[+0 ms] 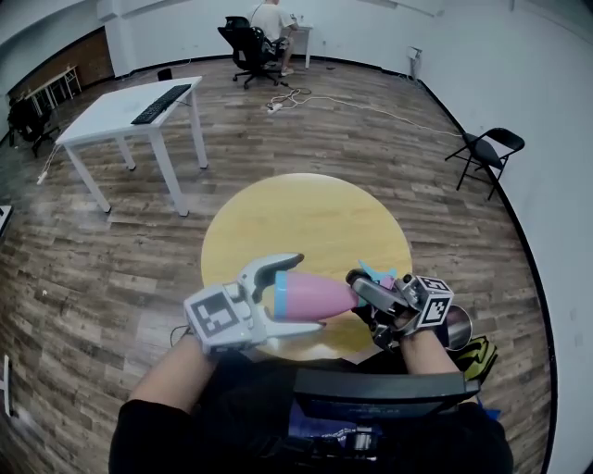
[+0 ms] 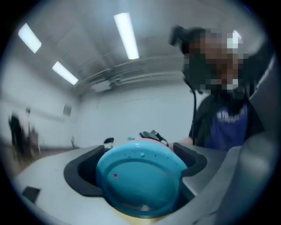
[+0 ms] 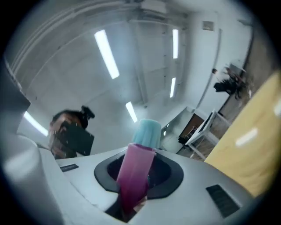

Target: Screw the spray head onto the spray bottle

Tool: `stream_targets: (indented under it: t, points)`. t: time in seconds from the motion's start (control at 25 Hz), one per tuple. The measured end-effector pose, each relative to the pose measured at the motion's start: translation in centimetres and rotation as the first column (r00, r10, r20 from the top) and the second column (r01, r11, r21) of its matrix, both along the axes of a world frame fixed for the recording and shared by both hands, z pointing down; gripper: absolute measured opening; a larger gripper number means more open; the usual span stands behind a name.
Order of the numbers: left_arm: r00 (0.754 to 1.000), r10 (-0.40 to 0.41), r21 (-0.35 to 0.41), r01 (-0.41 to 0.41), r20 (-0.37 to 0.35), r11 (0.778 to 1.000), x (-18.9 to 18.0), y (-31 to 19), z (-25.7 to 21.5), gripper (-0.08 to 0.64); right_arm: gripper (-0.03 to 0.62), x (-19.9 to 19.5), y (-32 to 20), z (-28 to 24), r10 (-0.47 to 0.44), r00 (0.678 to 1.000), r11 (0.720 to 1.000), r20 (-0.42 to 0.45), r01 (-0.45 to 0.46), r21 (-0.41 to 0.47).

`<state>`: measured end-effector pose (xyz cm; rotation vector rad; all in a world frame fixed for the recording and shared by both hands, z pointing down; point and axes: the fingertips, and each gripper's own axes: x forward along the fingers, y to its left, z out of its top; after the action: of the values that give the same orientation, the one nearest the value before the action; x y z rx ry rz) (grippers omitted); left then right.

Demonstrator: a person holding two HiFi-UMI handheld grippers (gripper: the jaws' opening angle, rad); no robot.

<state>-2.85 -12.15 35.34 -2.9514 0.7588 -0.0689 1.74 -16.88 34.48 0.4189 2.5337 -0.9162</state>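
Right gripper [image 3: 137,184] fingers [image 3: 169,176] clamp bottle [image 3: 139,158]; spray head [image 1: 378,272]: head view only.

The floor [image 1: 111,268] is of grey-brown wooden planks, and the walls [image 1: 519,83] are plain white. A round yellow table [image 1: 296,222] stands in the near middle. To the far left is a white desk [image 1: 120,116] with a dark keyboard [image 1: 162,103] on it. At the far wall a person [image 1: 271,20] sits on a black office chair [image 1: 243,46]. A white cable [image 1: 371,109] lies on the floor nearby. A black folding chair [image 1: 488,153] stands at the right wall. Long tube lights [image 2: 126,35] shine on the ceiling.
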Motion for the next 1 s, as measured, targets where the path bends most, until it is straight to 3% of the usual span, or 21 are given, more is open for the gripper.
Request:
stream_targets:
  t: [0.04, 0.08, 0.12, 0.16, 0.2, 0.24, 0.32, 0.4, 0.44, 0.48, 0.52, 0.6, 0.64, 0.68, 0.72, 0.76, 0.8, 0.92, 1.0]
  points:
    - [0.981, -0.069, 0.221, 0.028, 0.18, 0.975, 0.6, 0.7, -0.1, 0.508, 0.075, 0.4, -0.7, 0.1, -0.035, 0.998, 0.991, 0.059, 0.043, -0.128]
    - [0.933, -0.163, 0.41, 0.018, 0.32, 0.912, 1.2, 1.4, 0.2, 0.512, 0.072, 0.6, -1.0, -0.1, -0.063, 0.991, 0.97, 0.118, 0.088, -0.226]
    - [0.882, -0.245, 0.544, -0.015, 0.403, 0.839, 1.5, 2.0, 0.5, 0.512, 0.071, 0.7, -0.9, -0.3, -0.08, 0.984, 0.953, 0.16, 0.123, -0.278]
    - [0.851, -0.29, 0.611, -0.045, 0.437, 0.79, 1.7, 2.6, 0.8, 0.512, 0.071, 0.7, -0.7, -0.4, -0.09, 0.98, 0.947, 0.18, 0.14, -0.291]
    - [0.849, -0.293, 0.622, -0.053, 0.44, 0.782, 1.6, 2.9, 0.8, 0.512, 0.071, 0.6, -0.4, -0.6, -0.092, 0.979, 0.948, 0.182, 0.142, -0.285]
    - [0.867, -0.267, 0.594, -0.04, 0.421, 0.804, 1.5, 2.9, 0.5, 0.512, 0.07, 0.5, -0.2, -0.8, -0.087, 0.981, 0.954, 0.172, 0.132, -0.271]
    - [0.928, -0.175, 0.48, -0.004, 0.328, 0.877, 1.2, 2.4, -0.7, 0.512, 0.057, 0.4, -0.2, -1.5, -0.053, 0.988, 0.974, 0.146, 0.083, -0.21]
    - [0.991, -0.064, 0.284, 0.028, 0.119, 0.958, 0.2, 1.5, -2.4, 0.512, 0.055, 1.0, -0.4, -2.9, 0.01, 0.987, 0.993, 0.159, 0.009, -0.118]
    - [0.999, -0.028, 0.137, 0.033, -0.032, 0.99, -1.1, 1.0, -2.9, 0.511, 0.054, 1.6, -0.6, -3.5, 0.056, 0.983, 0.997, 0.175, -0.045, -0.068]
    - [0.981, -0.011, -0.018, 0.008, -0.195, 1.0, -2.8, 0.4, -3.1, 0.511, 0.054, 2.2, -0.8, -3.8, 0.113, 0.976, 0.994, 0.185, -0.112, -0.016]
    - [0.935, -0.008, -0.157, -0.051, -0.356, 0.986, -4.6, -0.1, -3.1, 0.509, 0.054, 2.8, -1.0, -3.9, 0.169, 0.967, 0.983, 0.193, -0.179, 0.035]
    - [0.781, -0.038, -0.348, -0.234, -0.624, 0.908, -7.2, -1.0, -3.0, 0.511, 0.054, 3.5, -0.8, -4.3, 0.241, 0.95, 0.958, 0.199, -0.265, 0.109]
    - [0.713, -0.057, -0.393, -0.317, -0.699, 0.863, -7.3, -1.3, -3.0, 0.512, 0.054, 3.4, -0.4, -4.4, 0.257, 0.947, 0.947, 0.191, -0.286, 0.146]
    - [0.681, -0.066, -0.419, -0.368, -0.73, 0.83, -6.6, -1.4, -2.9, 0.512, 0.054, 3.0, 0.2, -4.2, 0.269, 0.947, 0.934, 0.173, -0.301, 0.195]
    - [0.687, -0.066, -0.44, -0.385, -0.724, 0.811, -5.5, -1.3, -2.6, 0.512, 0.054, 2.4, 0.9, -3.7, 0.274, 0.95, 0.92, 0.151, -0.305, 0.247]
    - [0.718, -0.062, -0.459, -0.374, -0.693, 0.806, -4.3, -1.2, -2.1, 0.512, 0.054, 1.6, 1.7, -3.2, 0.272, 0.954, 0.909, 0.128, -0.298, 0.291]
    - [0.756, -0.053, -0.465, -0.344, -0.652, 0.816, -3.2, -1.2, -1.7, 0.512, 0.054, 0.9, 2.2, -2.8, 0.265, 0.958, 0.904, 0.113, -0.288, 0.315]
    - [0.857, 0.019, -0.375, -0.244, -0.514, 0.894, -1.1, -1.1, -2.3, 0.512, 0.061, 1.0, 1.4, -2.7, 0.236, 0.966, 0.933, 0.108, -0.257, 0.254]
    - [0.94, 0.086, -0.228, -0.168, -0.329, 0.959, 0.5, -0.2, -2.6, 0.512, 0.061, 1.6, 0.1, -2.7, 0.195, 0.977, 0.967, 0.086, -0.206, 0.149]
